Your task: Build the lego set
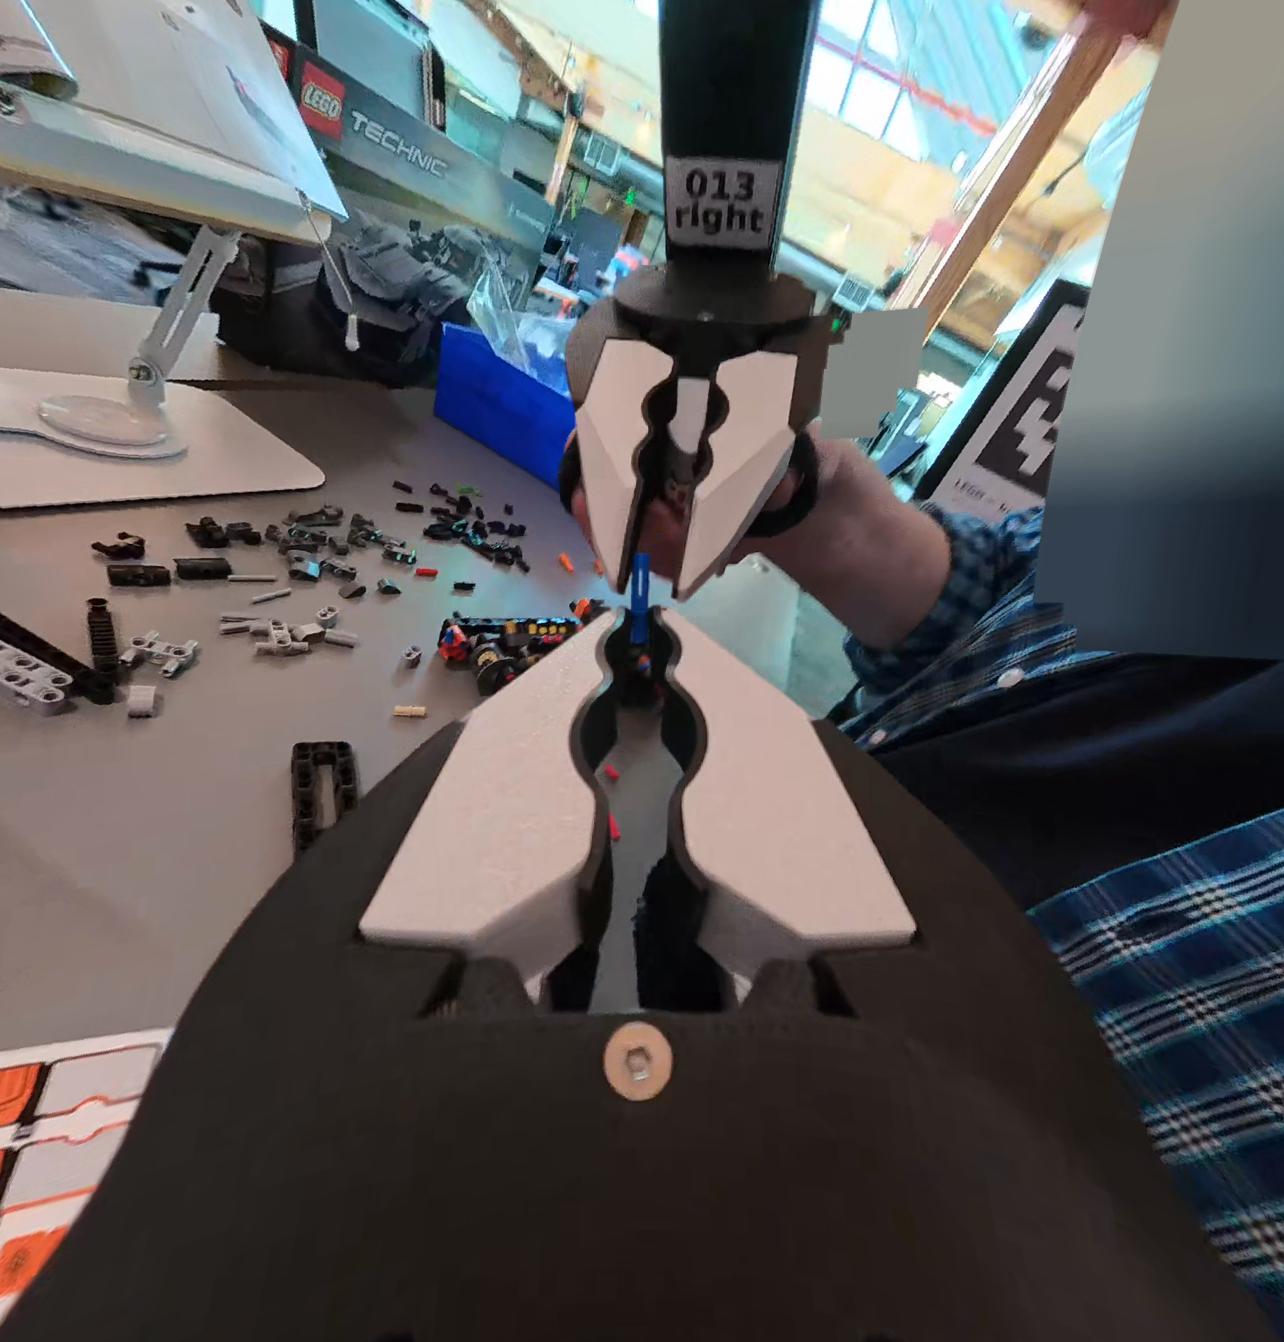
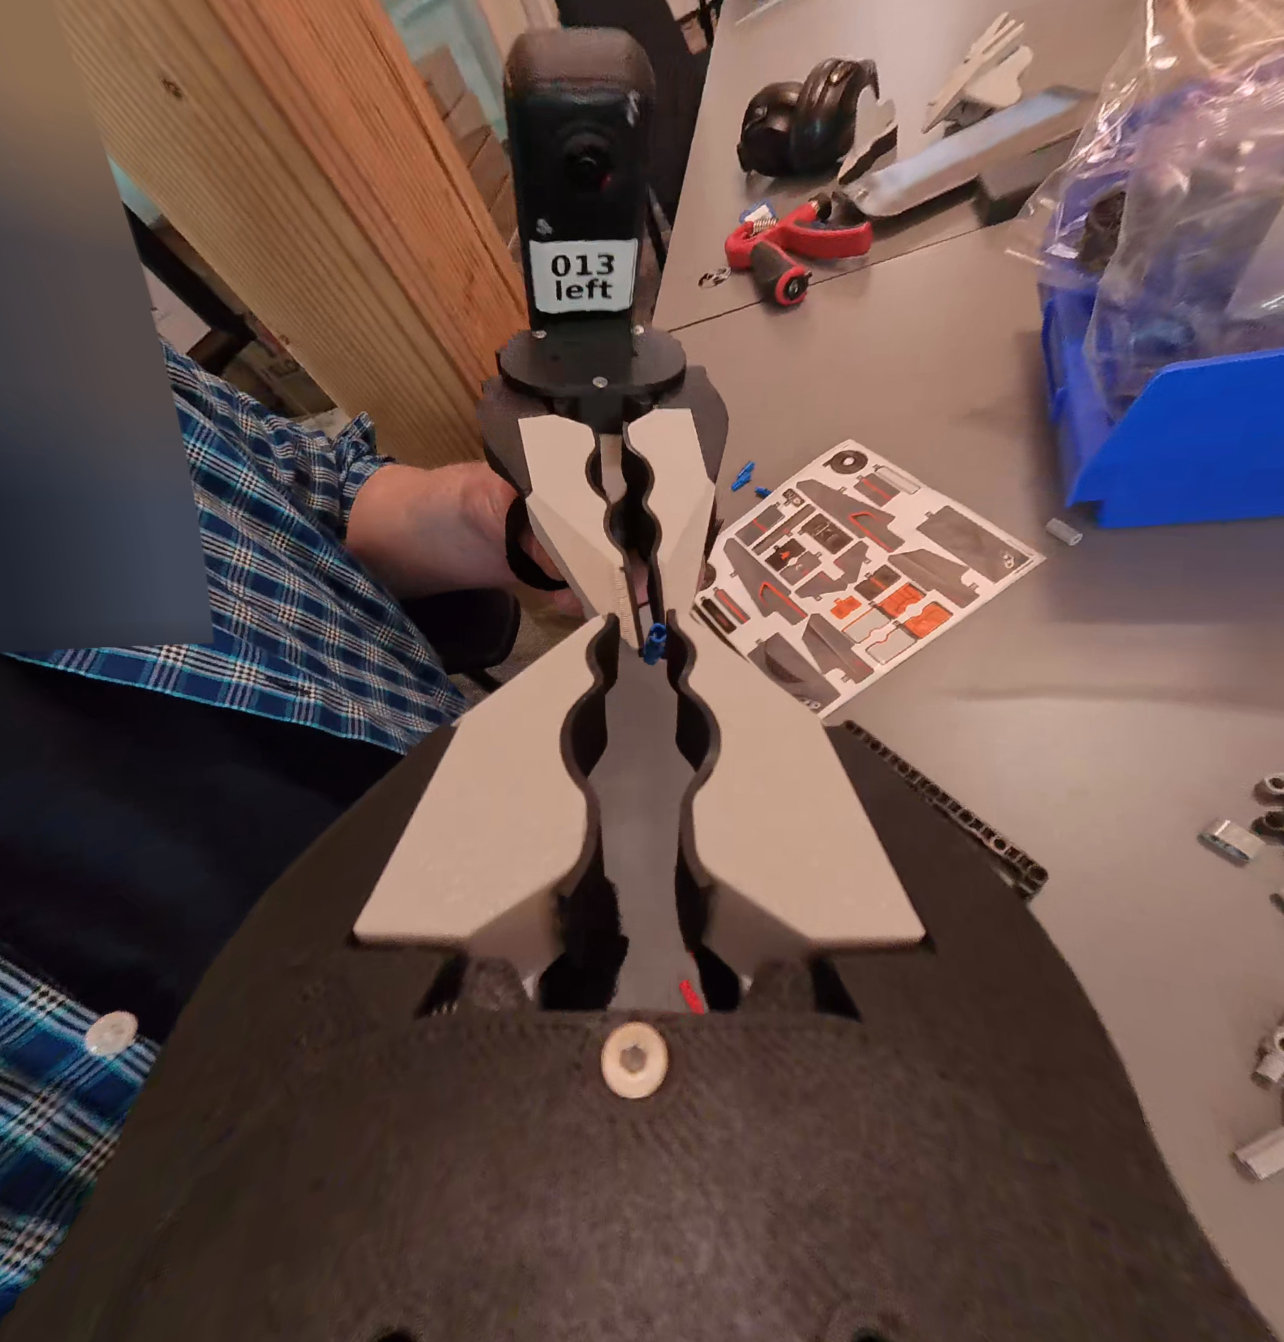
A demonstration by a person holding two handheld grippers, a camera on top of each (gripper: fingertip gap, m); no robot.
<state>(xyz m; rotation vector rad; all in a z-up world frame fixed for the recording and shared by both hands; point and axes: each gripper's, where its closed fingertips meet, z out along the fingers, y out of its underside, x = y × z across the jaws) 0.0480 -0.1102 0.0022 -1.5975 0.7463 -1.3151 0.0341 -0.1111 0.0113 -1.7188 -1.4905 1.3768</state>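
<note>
A small blue pin hangs in the air between the two grippers, which meet tip to tip above the grey table. My left gripper is shut on the pin's lower end. My right gripper faces it and shows in the left wrist view; its jaws stand a narrow gap apart around the pin's other end. The left gripper also shows in the right wrist view. A partly built black assembly with orange and yellow bits lies on the table behind the tips.
Loose black and grey parts are scattered at the left. A black frame piece lies nearer. A sticker sheet, a long black beam and a blue bin lie at the right. A booklet on a stand is at the back left. My left and right fingertips are right by each other. The partly built black assembly is about 20 cm from both grippers' fingertips.
</note>
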